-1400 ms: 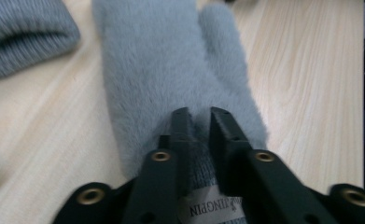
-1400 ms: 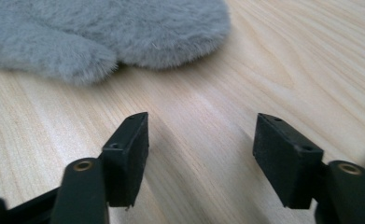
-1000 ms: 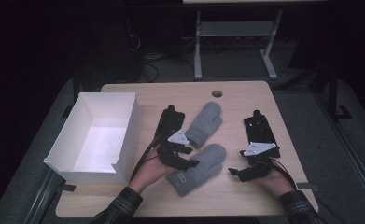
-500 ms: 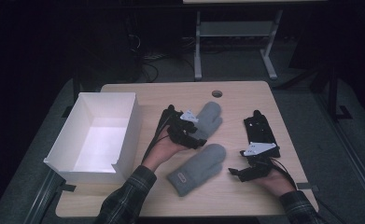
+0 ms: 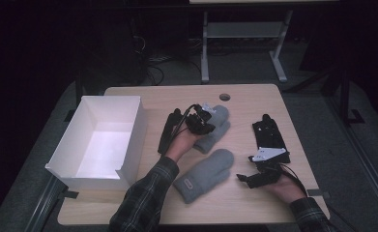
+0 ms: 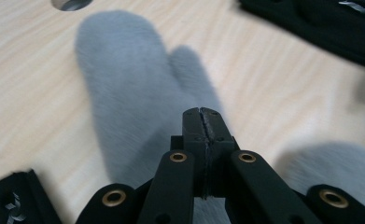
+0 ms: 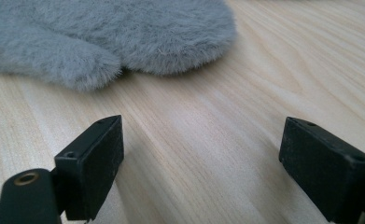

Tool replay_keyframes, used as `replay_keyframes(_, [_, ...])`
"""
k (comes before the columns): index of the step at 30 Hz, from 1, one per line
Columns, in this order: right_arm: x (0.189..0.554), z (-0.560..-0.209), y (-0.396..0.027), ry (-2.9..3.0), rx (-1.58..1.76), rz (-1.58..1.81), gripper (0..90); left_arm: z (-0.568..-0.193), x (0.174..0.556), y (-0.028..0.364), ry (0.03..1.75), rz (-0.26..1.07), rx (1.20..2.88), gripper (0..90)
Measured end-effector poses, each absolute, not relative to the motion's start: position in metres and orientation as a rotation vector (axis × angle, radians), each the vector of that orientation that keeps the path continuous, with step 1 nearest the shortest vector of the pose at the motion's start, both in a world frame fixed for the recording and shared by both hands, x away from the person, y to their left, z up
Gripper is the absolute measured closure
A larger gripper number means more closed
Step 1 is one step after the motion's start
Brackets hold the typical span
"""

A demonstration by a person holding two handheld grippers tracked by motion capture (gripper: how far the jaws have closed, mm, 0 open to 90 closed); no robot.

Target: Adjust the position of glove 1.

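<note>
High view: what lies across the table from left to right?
White box → black glove → left gripper over the far grey mitten → second black glove, with the right gripper in front of it.

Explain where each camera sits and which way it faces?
High view: above the person's side, looking forward and down on the table; both forearms, left gripper, right gripper show.
Left gripper view: on the left gripper, low over the far mitten; its jaws have just closed, nothing seen between them.
Right gripper view: on the right gripper, skimming the tabletop toward a grey mitten; its jaws stand open.
Shared: high and left gripper views show the far mitten and round hole.
</note>
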State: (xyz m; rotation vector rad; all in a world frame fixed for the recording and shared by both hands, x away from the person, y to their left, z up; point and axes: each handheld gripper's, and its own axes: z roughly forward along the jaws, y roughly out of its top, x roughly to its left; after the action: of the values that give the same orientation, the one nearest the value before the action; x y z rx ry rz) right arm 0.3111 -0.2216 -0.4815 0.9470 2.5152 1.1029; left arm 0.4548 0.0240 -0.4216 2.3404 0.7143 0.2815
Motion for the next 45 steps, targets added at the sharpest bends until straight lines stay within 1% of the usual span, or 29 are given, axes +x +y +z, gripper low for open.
replay_keyframes(2, [0.311, -0.482, -0.222, 2.516, 0.942, 1.101, 13.8, -0.427, 0.462, 0.021, 0.742, 0.275, 2.338, 89.5])
replay_keyframes(6, [0.311, -0.482, -0.222, 2.517, 0.944, 1.102, 13.8, -0.440, 0.469, 0.018, 0.763, 0.217, 2.360, 89.6])
replay_keyframes(9, [0.311, -0.482, -0.222, 2.518, 0.942, 1.102, 13.8, -0.448, 0.469, 0.016, 0.744, 0.190, 2.381, 89.7])
replay_keyframes(21, [0.311, -0.482, -0.222, 2.519, 0.945, 1.101, 13.8, -0.444, 0.451, 0.019, 0.622, 0.108, 2.425, 89.7])
replay_keyframes(27, [0.311, -0.482, -0.222, 2.519, 0.945, 1.102, 13.8, -0.440, 0.441, 0.026, 0.594, 0.085, 2.445, 89.6])
replay_keyframes(29, [0.311, -0.482, -0.222, 2.519, 0.945, 1.102, 13.8, -0.435, 0.440, 0.030, 0.591, 0.104, 2.433, 89.2])
replay_keyframes(34, [0.311, -0.482, -0.222, 2.518, 0.947, 1.101, 13.8, -0.424, 0.444, 0.029, 0.634, 0.203, 2.363, 68.3])
replay_keyframes(36, [0.311, -0.482, -0.222, 2.518, 0.946, 1.100, 13.8, -0.423, 0.446, 0.025, 0.642, 0.207, 2.345, 63.8])
replay_keyframes(38, [0.311, -0.482, -0.221, 2.518, 0.946, 1.102, 13.8, -0.426, 0.448, 0.021, 0.650, 0.236, 2.358, 56.1])
replay_keyframes(40, [0.311, -0.482, -0.222, 2.517, 0.944, 1.102, 13.8, -0.432, 0.450, 0.018, 0.681, 0.228, 2.350, 53.3])
replay_keyframes(45, [0.311, -0.481, -0.222, 2.518, 0.946, 1.102, 13.8, -0.449, 0.455, 0.017, 0.701, 0.193, 2.396, 52.3])
